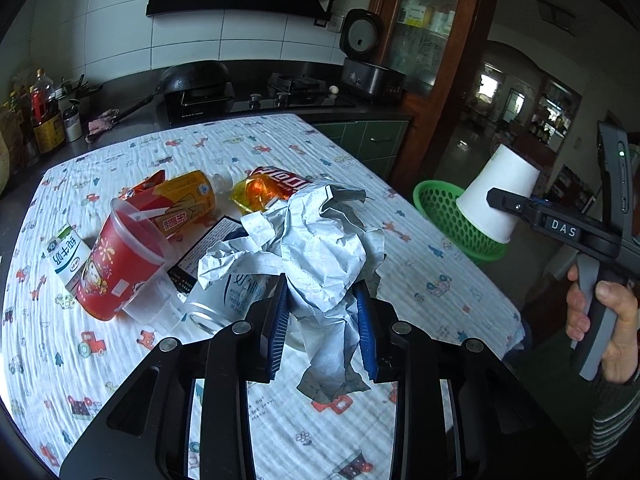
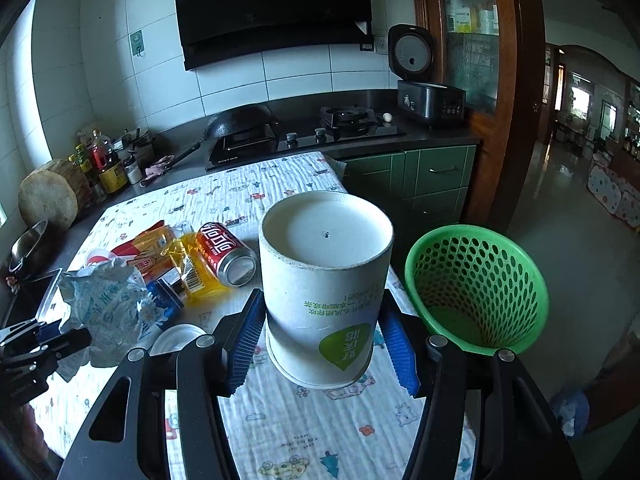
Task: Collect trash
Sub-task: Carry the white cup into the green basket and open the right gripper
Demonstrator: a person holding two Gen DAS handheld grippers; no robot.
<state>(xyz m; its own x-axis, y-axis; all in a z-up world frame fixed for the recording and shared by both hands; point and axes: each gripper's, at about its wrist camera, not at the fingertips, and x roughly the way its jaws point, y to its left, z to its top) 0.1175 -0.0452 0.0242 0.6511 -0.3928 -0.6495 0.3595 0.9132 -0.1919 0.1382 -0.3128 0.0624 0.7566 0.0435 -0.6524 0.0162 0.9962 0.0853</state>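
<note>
My left gripper (image 1: 322, 292) is shut on a crumpled silver-white wrapper (image 1: 320, 240), which hangs a little above the patterned tablecloth (image 1: 420, 280). In the right wrist view that wrapper (image 2: 108, 308) shows at the left. My right gripper (image 2: 322, 308) is shut on a white paper cup (image 2: 326, 280), held upside down near the table's right edge. The left wrist view shows the same cup (image 1: 500, 196) in front of the green mesh basket (image 1: 440, 208). The basket (image 2: 476, 288) stands just off the table's right side.
Trash lies on the table: a red plastic cup (image 1: 120, 264), a milk carton (image 1: 68, 256), an orange bottle (image 1: 188, 200), a cola can (image 2: 226, 252), a silver can (image 1: 216, 304). Behind stand a stove with a wok (image 2: 240, 120), a rice cooker (image 2: 428, 100) and bottles (image 2: 104, 164).
</note>
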